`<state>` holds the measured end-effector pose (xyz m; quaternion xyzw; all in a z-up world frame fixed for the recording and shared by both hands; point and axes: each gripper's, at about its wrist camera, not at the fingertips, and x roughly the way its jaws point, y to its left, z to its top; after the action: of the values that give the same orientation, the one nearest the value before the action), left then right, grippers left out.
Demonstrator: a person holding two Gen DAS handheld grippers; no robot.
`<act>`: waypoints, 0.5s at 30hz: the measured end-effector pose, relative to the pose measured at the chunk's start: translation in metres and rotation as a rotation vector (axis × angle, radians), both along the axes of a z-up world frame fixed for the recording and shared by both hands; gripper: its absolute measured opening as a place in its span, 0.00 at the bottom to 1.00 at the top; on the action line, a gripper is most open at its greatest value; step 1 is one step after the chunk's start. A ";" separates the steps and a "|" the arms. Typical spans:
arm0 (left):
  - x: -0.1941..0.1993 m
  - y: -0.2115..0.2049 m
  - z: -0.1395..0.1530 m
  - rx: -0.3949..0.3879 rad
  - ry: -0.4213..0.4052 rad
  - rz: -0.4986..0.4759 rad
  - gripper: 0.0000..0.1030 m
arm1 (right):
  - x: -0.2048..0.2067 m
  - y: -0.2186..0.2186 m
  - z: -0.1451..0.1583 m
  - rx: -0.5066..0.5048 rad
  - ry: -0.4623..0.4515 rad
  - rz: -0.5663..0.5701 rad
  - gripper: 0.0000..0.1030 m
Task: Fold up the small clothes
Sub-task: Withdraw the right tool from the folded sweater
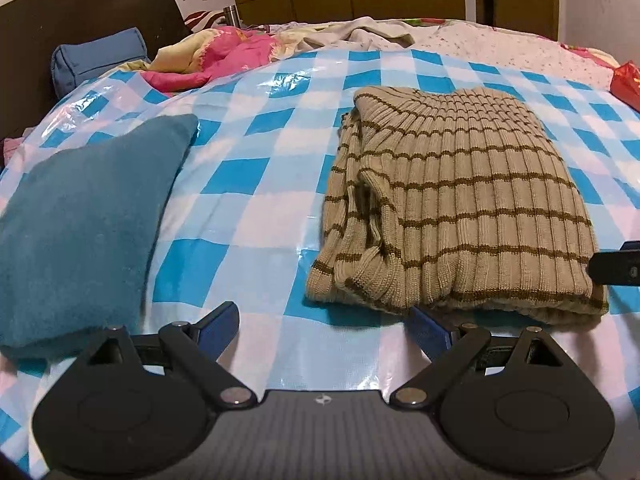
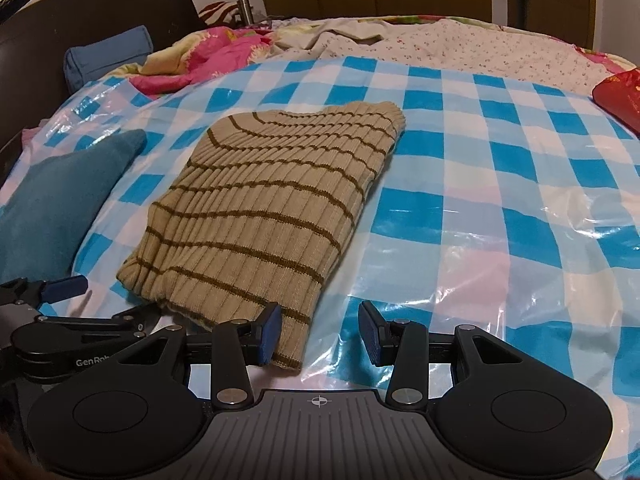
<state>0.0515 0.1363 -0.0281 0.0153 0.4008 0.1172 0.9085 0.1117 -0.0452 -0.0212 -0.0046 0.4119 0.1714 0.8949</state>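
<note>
The left gripper (image 1: pixel 322 330) sits nearest the lens, its blue pads spread wide with only checked sheet between them; its right pad lies just beside the near left corner of the folded sweater. The right gripper (image 2: pixel 318 332) is likewise spread, nothing pinched: its left pad rests at the sweater's near right corner, its right pad over bare sheet.

Beneath everything is the bed, covered by a glossy blue-and-white checked plastic sheet (image 1: pixel 256 184), crinkled and shiny on the right side in the right wrist view. At its far end lie rumpled bedclothes: a pink floral quilt (image 1: pixel 224 56) and a pale flowered cover (image 2: pixel 460 48), backed by a dark headboard (image 1: pixel 80 12).

The beige brown-striped ribbed sweater (image 1: pixel 460 200) lies folded into a thick rectangle in the middle of the sheet, a sleeve tucked along its left edge. To its left, well apart, lies a teal cloth (image 1: pixel 80 220), flat and nothing on it.

Smaller things stand farther off: a blue cushion (image 1: pixel 100 60) against the headboard, a red packet (image 2: pixel 620 96) at the right edge, and a metal flask (image 1: pixel 230 16) by the wall.
</note>
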 end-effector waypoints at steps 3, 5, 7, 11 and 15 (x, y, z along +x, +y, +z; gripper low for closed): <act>0.000 0.002 -0.001 -0.012 0.000 0.003 0.99 | -0.001 0.001 0.000 -0.006 0.000 0.000 0.41; 0.000 0.002 -0.001 -0.014 -0.001 0.003 0.99 | -0.001 0.002 0.000 -0.015 0.000 0.003 0.41; 0.001 0.002 -0.002 -0.017 0.000 0.004 0.99 | -0.001 0.003 -0.001 -0.025 -0.002 0.005 0.42; 0.001 0.003 -0.003 -0.020 0.004 0.004 0.99 | -0.003 0.006 0.000 -0.036 -0.004 0.009 0.42; 0.002 0.003 -0.003 -0.022 0.006 0.006 0.99 | -0.005 0.008 0.000 -0.039 -0.003 0.017 0.42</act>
<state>0.0533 0.1390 -0.0309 0.0046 0.4047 0.1153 0.9071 0.1066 -0.0374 -0.0214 -0.0258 0.4137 0.1708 0.8939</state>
